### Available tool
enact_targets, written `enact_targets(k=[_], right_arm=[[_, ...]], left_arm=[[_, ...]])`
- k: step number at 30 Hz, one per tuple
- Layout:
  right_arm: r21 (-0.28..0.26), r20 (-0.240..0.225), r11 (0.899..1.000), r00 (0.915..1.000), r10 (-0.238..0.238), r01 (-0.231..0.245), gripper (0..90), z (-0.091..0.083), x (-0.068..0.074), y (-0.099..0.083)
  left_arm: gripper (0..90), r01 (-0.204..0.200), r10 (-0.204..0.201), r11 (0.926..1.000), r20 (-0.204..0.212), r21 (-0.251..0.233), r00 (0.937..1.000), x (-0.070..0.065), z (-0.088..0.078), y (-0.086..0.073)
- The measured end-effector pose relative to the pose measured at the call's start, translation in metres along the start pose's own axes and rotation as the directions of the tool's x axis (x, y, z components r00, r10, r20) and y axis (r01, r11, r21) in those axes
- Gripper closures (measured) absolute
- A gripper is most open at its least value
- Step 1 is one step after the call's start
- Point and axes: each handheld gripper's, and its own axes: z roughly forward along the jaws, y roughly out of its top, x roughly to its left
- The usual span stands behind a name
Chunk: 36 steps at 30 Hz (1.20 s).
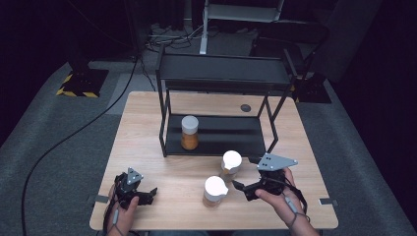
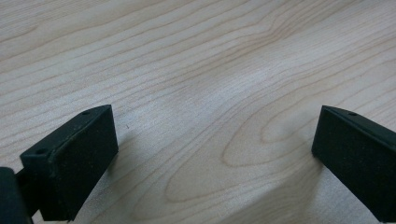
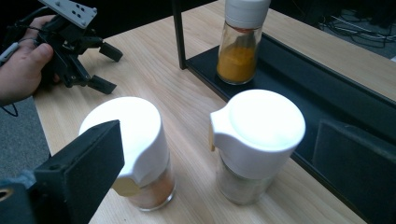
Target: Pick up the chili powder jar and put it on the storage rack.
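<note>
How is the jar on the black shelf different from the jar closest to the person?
The shelf jar stands on the rack's bottom shelf; the near jar stands on the wooden table. The shelf jar holds bright orange-yellow powder; the near jar's powder looks paler and browner. The shelf jar's white cap looks narrow and straight; the near jar's cap is wide and rounded, with a pouring flap. Both are upright clear jars with white caps, and neither is held.

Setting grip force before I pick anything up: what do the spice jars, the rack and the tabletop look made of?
Spice jars: clear glass or hard plastic bodies, contents showing through; smooth glossy white caps, probably plastic. Rack: thin black bars and shelves, matte, likely painted metal. Tabletop: pale wood grain, satin, possibly laminate.
</note>
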Motion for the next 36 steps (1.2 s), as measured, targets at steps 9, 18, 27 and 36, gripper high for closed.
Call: enact_targets(k=[9, 18, 27, 36], right_arm=[[-0.015, -0.020, 1.000, 0.9998, -0.009, 0.008, 1.9, 0.004, 0.009, 0.004], [-0.022, -0.037, 1.000, 0.9992, -0.012, 0.011, 2.3, 0.012, 0.017, 0.005], [-0.024, -0.048, 1.000, 0.9987, -0.016, 0.015, 2.5, 0.019, 0.024, 0.006], [-0.016, -0.054, 1.000, 0.9983, -0.021, 0.021, 2.6, 0.027, 0.029, 0.003]], left_arm=[[0.0, 0.000, 0.000, 1.0000, 0.000, 0.000, 1.0000, 0.000, 0.000, 0.000], [0.0, 0.000, 0.000, 1.0000, 0.000, 0.000, 1.0000, 0.000, 0.000, 0.000], [0.0, 0.000, 0.000, 1.0000, 0.000, 0.000, 1.0000, 0.000, 0.000, 0.000], [0.0, 0.000, 0.000, 1.0000, 0.000, 0.000, 1.0000, 0.000, 0.000, 0.000]])
